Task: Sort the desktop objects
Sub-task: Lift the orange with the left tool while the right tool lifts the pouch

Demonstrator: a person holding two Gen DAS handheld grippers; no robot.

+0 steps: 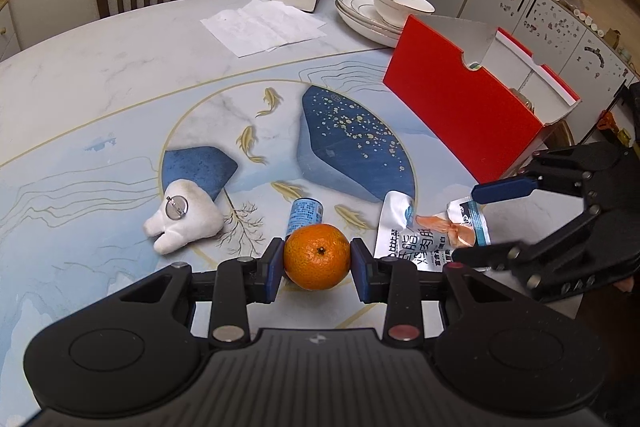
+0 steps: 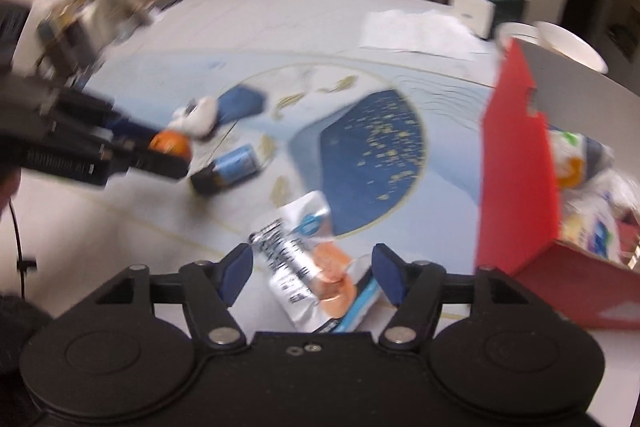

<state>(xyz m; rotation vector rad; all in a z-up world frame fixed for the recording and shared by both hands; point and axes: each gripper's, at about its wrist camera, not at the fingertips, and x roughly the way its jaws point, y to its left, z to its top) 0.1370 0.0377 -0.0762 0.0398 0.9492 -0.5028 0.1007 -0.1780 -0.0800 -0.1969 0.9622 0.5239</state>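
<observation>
Round orange tangerine (image 1: pixel 317 255), dimpled skin and dark stem dot, sits clamped between the left tool's (image 1: pixel 316 261) blue pads above the marble-patterned worktop (image 1: pixel 100 67). Right tool (image 2: pixel 312 273) gapes wide over a silver snack pouch (image 2: pixel 296 267).

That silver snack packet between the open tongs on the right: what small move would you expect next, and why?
Probably closing the right tongs on the snack packet. Their pads stand open on either side of it as it lies flat on the table, and the red box beside it already holds other packets.
</observation>
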